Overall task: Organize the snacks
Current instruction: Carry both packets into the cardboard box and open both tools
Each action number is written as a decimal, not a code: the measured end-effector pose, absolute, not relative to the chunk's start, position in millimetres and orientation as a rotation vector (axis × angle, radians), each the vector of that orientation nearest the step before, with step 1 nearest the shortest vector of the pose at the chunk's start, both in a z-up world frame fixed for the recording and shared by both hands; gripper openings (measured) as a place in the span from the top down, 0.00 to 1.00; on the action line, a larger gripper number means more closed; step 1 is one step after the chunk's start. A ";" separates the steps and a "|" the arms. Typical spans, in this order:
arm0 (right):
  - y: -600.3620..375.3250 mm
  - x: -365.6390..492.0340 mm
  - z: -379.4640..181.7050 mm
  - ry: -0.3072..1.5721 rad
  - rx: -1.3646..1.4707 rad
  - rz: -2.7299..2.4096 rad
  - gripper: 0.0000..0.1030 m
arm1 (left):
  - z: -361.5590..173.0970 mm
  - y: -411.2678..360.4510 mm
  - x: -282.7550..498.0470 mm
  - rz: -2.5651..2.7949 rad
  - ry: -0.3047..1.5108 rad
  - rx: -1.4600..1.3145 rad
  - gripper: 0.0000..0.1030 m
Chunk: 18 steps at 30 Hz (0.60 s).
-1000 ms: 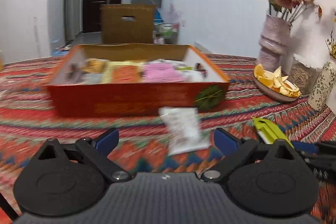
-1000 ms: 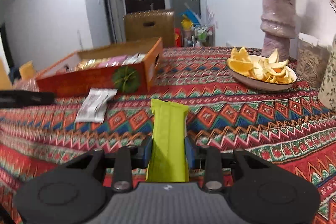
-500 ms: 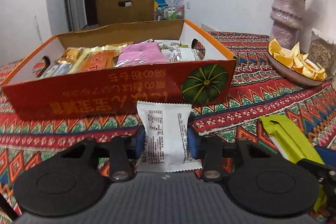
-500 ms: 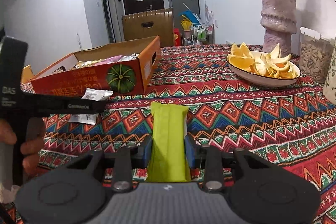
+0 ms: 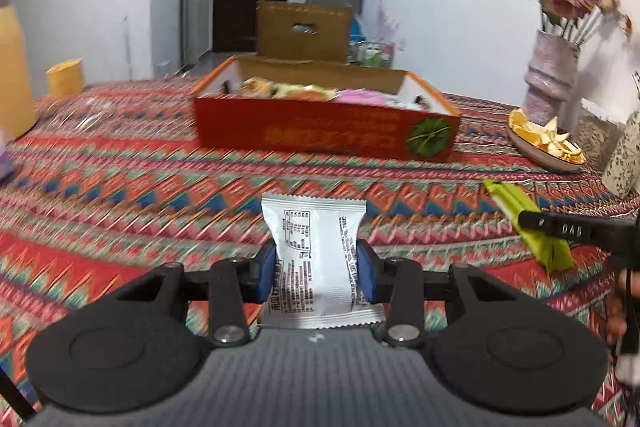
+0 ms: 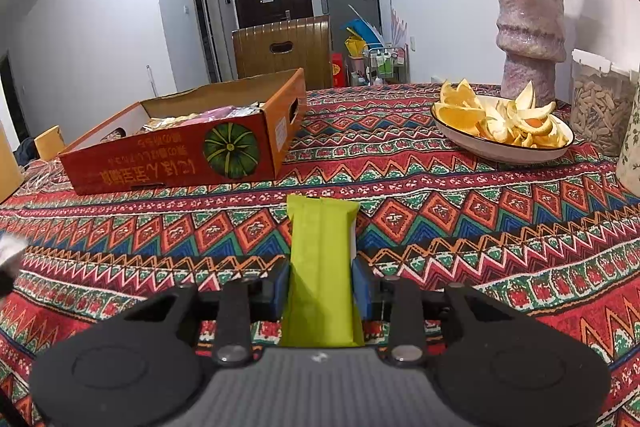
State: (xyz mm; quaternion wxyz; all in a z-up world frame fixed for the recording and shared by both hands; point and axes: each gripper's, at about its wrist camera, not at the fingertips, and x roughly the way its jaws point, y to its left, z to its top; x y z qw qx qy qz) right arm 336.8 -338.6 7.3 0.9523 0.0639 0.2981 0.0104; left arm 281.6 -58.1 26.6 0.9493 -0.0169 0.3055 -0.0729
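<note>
A white snack packet [image 5: 318, 263] is clamped between the blue pads of the left gripper [image 5: 317, 271], sticking up and forward from it above the patterned tablecloth [image 5: 120, 195]. A green snack bar [image 6: 321, 267] is pinched the same way in the right gripper [image 6: 321, 289]. The orange cardboard box [image 6: 180, 163] of snacks sits ahead of both tools, to the left of the right one, with a bowl of orange peels [image 6: 504, 125] off to the right.

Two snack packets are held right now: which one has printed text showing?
The white packet in the left tool: black print covers its face. The green packet in the right tool shows plain green.
</note>
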 end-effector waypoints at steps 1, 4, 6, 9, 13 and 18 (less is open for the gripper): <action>-338.3 336.7 7.4 0.605 0.130 0.021 0.69 | 27.1 -52.8 276.9 -0.146 0.623 -0.040 0.61; -334.8 329.7 8.3 0.605 0.123 0.018 0.69 | 31.3 -37.5 261.6 -0.144 0.601 -0.049 0.61; -328.2 313.8 10.2 0.602 0.138 0.046 0.69 | 34.3 -30.2 255.8 -0.150 0.588 -0.058 0.61; -318.4 286.7 12.6 0.598 0.169 0.069 0.69 | 38.5 -19.6 247.6 -0.158 0.577 -0.067 0.61; -309.0 256.4 17.6 0.594 0.214 0.099 0.69 | 42.5 -14.5 247.3 -0.179 0.561 -0.065 0.61; -300.0 249.2 32.8 0.590 0.166 0.103 0.69 | 46.9 -14.3 263.4 -0.194 0.542 -0.046 0.61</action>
